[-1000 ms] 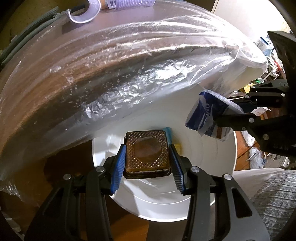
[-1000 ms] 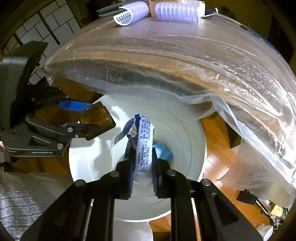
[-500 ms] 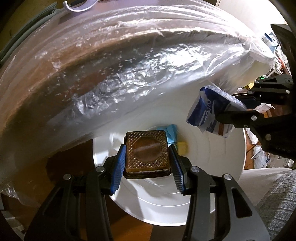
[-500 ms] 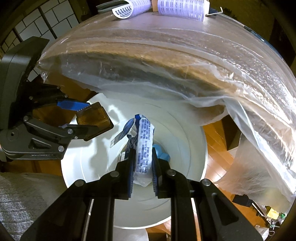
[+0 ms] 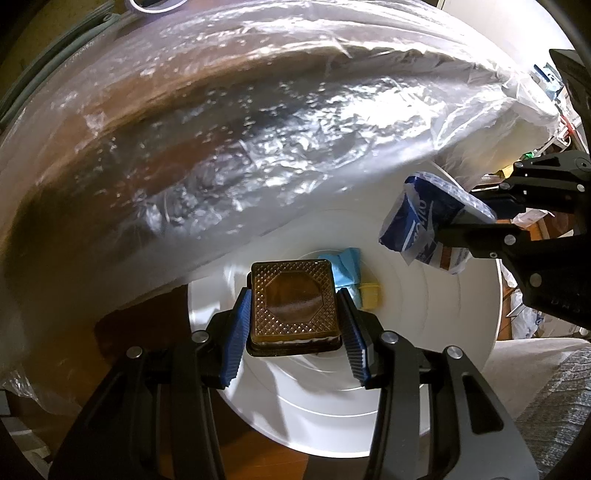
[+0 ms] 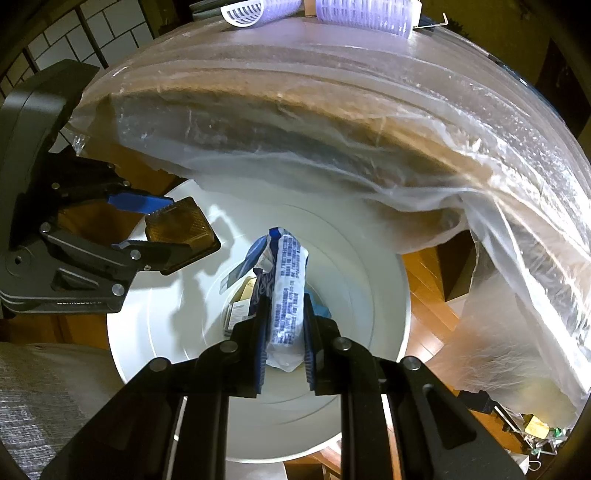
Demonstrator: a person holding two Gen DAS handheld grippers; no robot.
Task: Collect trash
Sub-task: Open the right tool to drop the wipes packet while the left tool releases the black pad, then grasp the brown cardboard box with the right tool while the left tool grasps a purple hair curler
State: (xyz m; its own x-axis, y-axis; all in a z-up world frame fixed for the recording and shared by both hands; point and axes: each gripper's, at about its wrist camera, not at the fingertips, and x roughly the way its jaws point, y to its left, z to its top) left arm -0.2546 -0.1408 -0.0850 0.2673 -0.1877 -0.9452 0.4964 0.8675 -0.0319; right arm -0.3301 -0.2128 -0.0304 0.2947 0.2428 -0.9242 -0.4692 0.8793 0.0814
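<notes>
A: Left wrist view first. What has the left gripper (image 5: 293, 328) got?

B: A square amber plastic tray (image 5: 293, 301) with a diamond-patterned rim, pinched narrowly between the blue pads (image 5: 236, 332). It hangs over the open mouth of a white bin (image 5: 424, 369). Down on the bin's floor lie a light blue scrap (image 5: 345, 266) and a small yellow piece (image 5: 369, 295).

A: And at the right edge?

B: The right gripper (image 5: 454, 227), closed on a blue and white wrapper (image 5: 417, 229), above the bin's far rim. A table wrapped in clear plastic sheet (image 5: 221, 155) fills the top.

A: Now the right wrist view.

B: The right gripper (image 6: 284, 332) has its jaws nearly together, squeezing the wrapper (image 6: 286, 288), which stands up over the bin (image 6: 369, 295). The left gripper (image 6: 162, 229) at left holds the tray (image 6: 181, 232) over the rim. Two lilac hair rollers (image 6: 364, 13) sit on the sheeted table (image 6: 332, 92).
</notes>
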